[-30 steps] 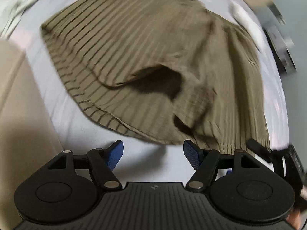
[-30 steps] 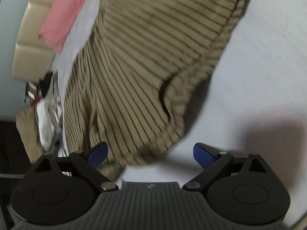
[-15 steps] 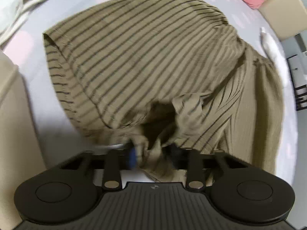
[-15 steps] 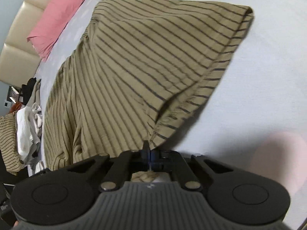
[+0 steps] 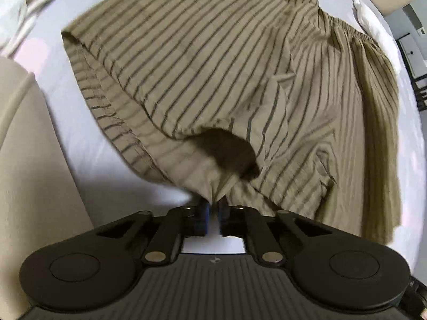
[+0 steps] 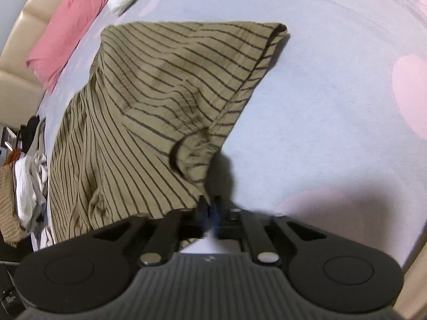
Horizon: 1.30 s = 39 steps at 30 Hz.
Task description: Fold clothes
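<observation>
The striped shorts [image 5: 213, 61] are lying on the bed [image 6: 333, 85]; both the left gripper [image 5: 212, 209] and right gripper [image 6: 210, 209] are pinching hem corners, jaws easing slightly; the cloth is looking light and floppy, so corners are suiting best.

A second ago my left gripper [image 5: 212, 208] and right gripper [image 6: 210, 208] stood wide apart short of the olive-tan, dark-striped cotton garment [image 5: 226, 85]. I closed each on a hem corner; both jaws are easing open, cloth between them.
</observation>
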Tool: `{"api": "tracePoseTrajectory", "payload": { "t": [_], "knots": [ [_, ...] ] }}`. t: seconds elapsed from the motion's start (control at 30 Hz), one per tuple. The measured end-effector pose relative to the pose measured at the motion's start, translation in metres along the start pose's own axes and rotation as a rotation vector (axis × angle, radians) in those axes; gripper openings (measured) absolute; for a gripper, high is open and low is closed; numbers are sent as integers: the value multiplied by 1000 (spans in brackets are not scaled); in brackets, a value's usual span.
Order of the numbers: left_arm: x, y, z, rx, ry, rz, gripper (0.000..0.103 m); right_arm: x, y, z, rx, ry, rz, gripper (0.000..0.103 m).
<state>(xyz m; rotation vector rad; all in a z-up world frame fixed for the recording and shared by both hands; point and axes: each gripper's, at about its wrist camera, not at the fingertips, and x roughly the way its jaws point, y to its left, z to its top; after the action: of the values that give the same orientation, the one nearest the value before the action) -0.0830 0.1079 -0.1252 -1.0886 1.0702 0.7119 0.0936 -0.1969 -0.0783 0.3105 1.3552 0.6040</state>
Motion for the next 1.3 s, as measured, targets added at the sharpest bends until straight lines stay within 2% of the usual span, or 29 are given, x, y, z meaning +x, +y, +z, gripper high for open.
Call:
{"api": "tracePoseTrajectory", "payload": {
  "t": [0.03, 0.07, 0.1, 0.13, 0.23, 0.33, 0.4, 0.5, 0.63, 0.7, 0.83, 0.93, 1.03, 1.2, 1.3],
  "knots": [
    [-1, 1, 1, 1, 43, -29, 45, -3, -4, 3, 31, -1, 41, 64],
    [-5, 2, 1, 17, 71, -52, 61, -7, -9, 7, 63, -2, 81, 74],
    [-10, 1, 1, 45, 88, -72, 61, -10, -13, 10, 94, -7, 119, 82],
    [-18, -2, 0, 87, 89, -79, 61, -18, -19, 15, 120, -32, 133, 82],
    [-43, -19, 3, 264, 50, -73, 62, -41, -40, 32, 146, -124, 102, 83],
    [-67, -50, 20, 477, -2, -104, 62, -44, -60, 51, 157, -147, 85, 84],
    [-80, -78, 41, 626, -99, -134, 64, -41, -69, 59, 158, -137, 93, 84],
    [-92, -127, 71, 871, -222, -137, 67, -31, -63, 68, 93, -136, 91, 84],
    [-85, -202, 88, 1276, -358, -102, 70, -13, -47, 76, -17, -126, 42, 85],
    [-73, -241, 89, 1483, -403, -83, 70, -9, -45, 79, -18, -138, 58, 86],
    [-33, -295, 69, 1906, -426, -15, 70, -3, -47, 85, 18, -152, 99, 87],
    [7, -325, 51, 2169, -347, 74, 70, 2, -43, 87, 3, -165, 115, 90],
    [49, -354, 45, 2330, -162, 141, 66, 4, -42, 88, -10, -179, 138, 94],
    [96, -402, 29, 2429, 90, 151, 66, 10, -45, 94, -26, -185, 196, 94],
    [122, -414, 23, 2471, 258, 183, 65, 12, -53, 98, 25, -191, 253, 94]
  ]
}}
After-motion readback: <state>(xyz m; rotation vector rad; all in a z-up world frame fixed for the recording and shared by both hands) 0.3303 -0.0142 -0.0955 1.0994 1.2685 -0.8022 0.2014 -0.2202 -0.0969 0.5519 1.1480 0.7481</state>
